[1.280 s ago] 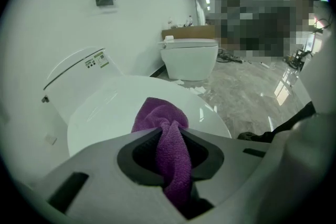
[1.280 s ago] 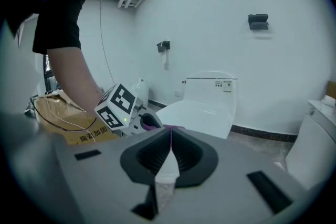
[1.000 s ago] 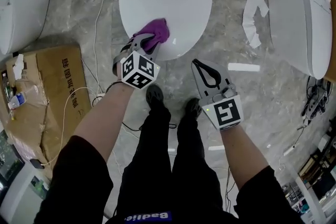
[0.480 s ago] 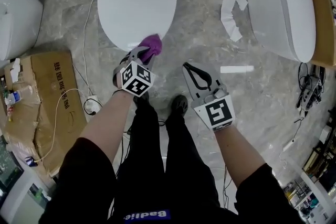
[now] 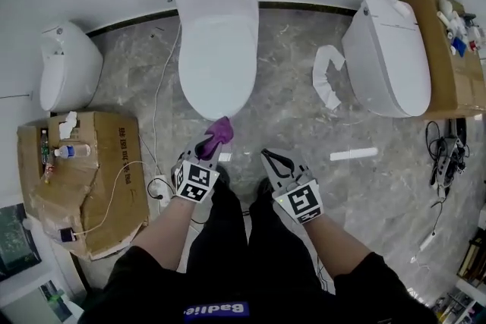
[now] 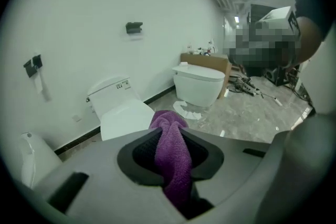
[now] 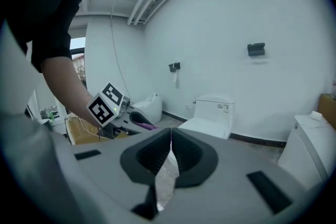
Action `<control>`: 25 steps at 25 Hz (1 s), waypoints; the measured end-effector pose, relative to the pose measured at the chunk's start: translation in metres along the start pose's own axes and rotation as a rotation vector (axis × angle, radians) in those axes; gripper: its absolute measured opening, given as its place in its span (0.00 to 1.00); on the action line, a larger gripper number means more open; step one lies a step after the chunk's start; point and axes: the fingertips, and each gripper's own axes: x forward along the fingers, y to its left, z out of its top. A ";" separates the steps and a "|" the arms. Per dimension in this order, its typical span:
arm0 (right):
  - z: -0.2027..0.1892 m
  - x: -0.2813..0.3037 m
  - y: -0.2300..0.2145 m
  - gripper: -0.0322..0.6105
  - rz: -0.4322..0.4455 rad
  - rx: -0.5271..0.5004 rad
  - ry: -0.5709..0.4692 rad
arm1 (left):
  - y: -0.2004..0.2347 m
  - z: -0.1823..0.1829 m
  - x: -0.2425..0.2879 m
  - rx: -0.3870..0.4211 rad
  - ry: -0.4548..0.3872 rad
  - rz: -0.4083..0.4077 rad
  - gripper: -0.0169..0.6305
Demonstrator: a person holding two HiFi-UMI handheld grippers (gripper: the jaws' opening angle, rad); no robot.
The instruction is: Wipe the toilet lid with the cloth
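The white toilet stands with its lid [image 5: 219, 49] down, in the middle of the head view by the far wall. My left gripper [image 5: 214, 140] hangs just off the lid's front edge, above the floor, shut on a purple cloth [image 5: 221, 130]. The cloth is clear of the lid. In the left gripper view the cloth [image 6: 171, 150] is bunched between the jaws, with the toilet [image 6: 119, 108] beyond. My right gripper [image 5: 267, 155] is level with the left one, jaws shut, nothing in them. From the right gripper view [image 7: 170, 132] I see the left gripper [image 7: 122, 114] and the toilet [image 7: 212, 115].
A second toilet [image 5: 389, 57] stands at the right, a third [image 5: 67, 66] at the left. An opened cardboard box [image 5: 83, 178] with a bottle and cables lies at the left. White foam pieces [image 5: 326, 78] and a strip [image 5: 354, 154] lie on the marble floor. A wooden cabinet [image 5: 446, 57] stands at far right.
The left gripper has lifted the purple cloth off the lid's front edge and drawn back toward me. Both grippers are farther from the toilet, and the head view now takes in the whole room.
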 end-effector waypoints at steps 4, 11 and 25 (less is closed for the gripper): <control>0.038 -0.020 0.024 0.10 0.027 -0.041 -0.030 | -0.010 0.039 -0.061 -0.036 -0.086 0.033 0.15; 0.102 -0.039 0.055 0.10 0.016 -0.048 -0.069 | -0.028 0.098 -0.154 -0.034 -0.257 0.001 0.15; 0.190 -0.028 0.128 0.10 -0.004 0.005 -0.095 | 0.007 0.151 -0.302 -0.034 -0.493 -0.073 0.15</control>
